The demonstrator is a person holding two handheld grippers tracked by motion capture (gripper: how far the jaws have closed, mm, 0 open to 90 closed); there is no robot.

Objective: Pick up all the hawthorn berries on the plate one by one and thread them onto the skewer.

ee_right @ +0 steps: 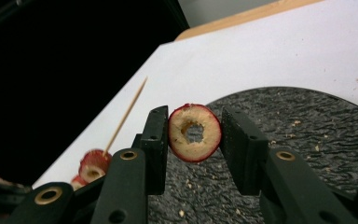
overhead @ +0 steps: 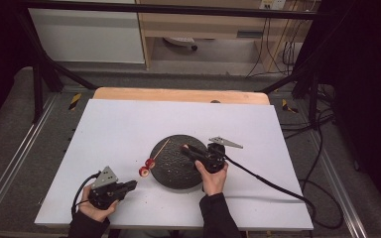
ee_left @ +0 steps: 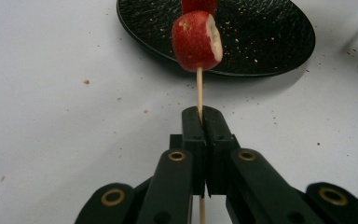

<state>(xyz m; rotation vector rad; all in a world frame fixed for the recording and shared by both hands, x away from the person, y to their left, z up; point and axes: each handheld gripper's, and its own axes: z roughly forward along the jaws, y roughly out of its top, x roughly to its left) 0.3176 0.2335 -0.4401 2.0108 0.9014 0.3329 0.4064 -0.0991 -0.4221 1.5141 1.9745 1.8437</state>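
Pinching a cored fruit ring [ee_right: 195, 132] between its jaws, the right gripper [overhead: 187, 148] hovers over the black plate [overhead: 178, 173]. At the plate's eight o'clock, the left gripper [overhead: 133, 184] clamps a skewer [ee_left: 199, 88] carrying two red pieces [overhead: 147, 167].

Grey carpet [overhead: 10, 129], black frame [overhead: 39, 74], wooden cabinet [overhead: 198, 25] behind.

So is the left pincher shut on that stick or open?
Shut. In the left gripper view the left gripper has its jaws pressed together around the skewer, which carries a red fruit piece.
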